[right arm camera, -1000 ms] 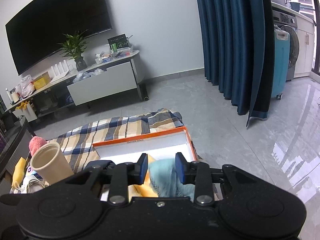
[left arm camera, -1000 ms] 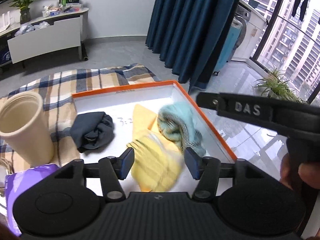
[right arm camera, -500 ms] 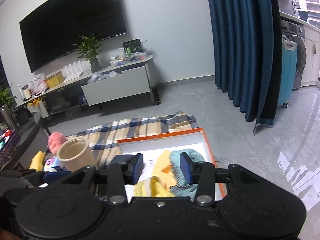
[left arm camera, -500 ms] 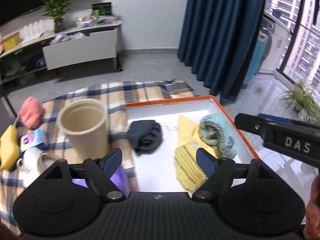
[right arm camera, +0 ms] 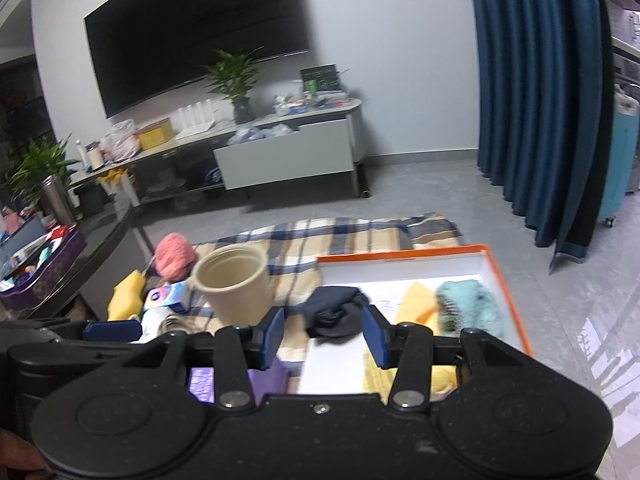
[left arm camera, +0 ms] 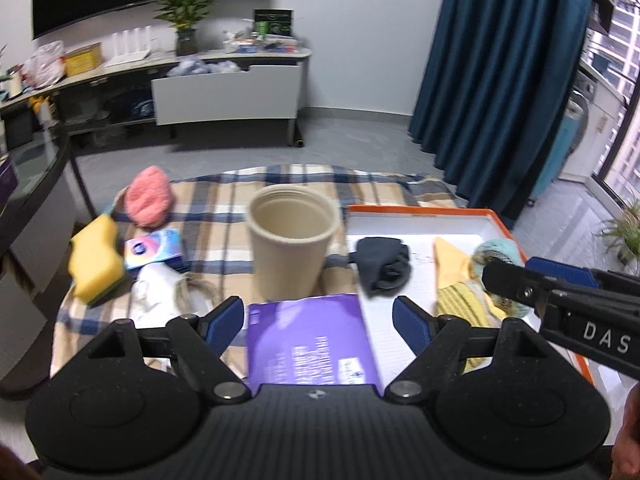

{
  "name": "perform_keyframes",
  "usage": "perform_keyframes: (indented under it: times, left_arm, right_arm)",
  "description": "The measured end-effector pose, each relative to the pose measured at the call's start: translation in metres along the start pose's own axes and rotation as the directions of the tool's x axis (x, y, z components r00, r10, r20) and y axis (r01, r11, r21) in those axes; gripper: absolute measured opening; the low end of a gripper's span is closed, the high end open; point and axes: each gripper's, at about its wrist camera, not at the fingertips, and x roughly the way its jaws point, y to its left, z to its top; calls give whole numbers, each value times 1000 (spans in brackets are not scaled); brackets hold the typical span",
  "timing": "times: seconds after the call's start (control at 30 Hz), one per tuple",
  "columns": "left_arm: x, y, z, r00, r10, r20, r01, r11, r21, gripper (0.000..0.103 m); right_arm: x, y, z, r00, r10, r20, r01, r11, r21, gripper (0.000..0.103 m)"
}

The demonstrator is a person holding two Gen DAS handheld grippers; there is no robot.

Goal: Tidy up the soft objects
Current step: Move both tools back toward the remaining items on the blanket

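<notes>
A plaid blanket (left arm camera: 224, 208) covers the floor and carries everything. At its left edge lies a yellow sponge (left arm camera: 94, 262), with a pink knitted ball (left arm camera: 150, 196) behind it toward the far left corner. Just beside the sponge sit a small blue packet (left arm camera: 154, 249) and a white bundle with twine (left arm camera: 168, 292). Near the blanket's middle a beige ribbed cup (left arm camera: 290, 248) stands upright, with a purple box (left arm camera: 310, 344) at the near edge in front of it. The left gripper (left arm camera: 318, 318) hangs above that box with its jaws wide apart and nothing between them. On the blanket's right side rests an orange-rimmed white tray (left arm camera: 416, 213) holding a dark navy cloth (left arm camera: 384, 266) at its left edge, a yellow cloth (left arm camera: 452, 276) mid-tray and a teal knitted piece (right arm camera: 470, 306) against the right wall. The right gripper (right arm camera: 324, 332) hovers over the tray's near left corner, jaws parted and empty.
</notes>
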Motion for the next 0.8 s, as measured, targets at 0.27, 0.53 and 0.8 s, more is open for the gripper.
perform_keyframes:
  times: [0.27, 0.53, 0.8]
  left_arm:
    - [-7, 31, -7, 999, 45, 9, -45, 998, -44, 83]
    - [-15, 58, -12, 996, 86, 13, -85, 993, -83, 83]
    - [-22, 81, -17, 993, 115, 15, -113, 987, -116, 83]
  right_arm:
    - [10, 34, -5, 998, 53, -22, -54, 998, -39, 54]
    - [22, 66, -10, 993, 103, -57, -108, 991, -78, 54]
    - [32, 92, -14, 987, 139, -80, -147, 983, -107, 54]
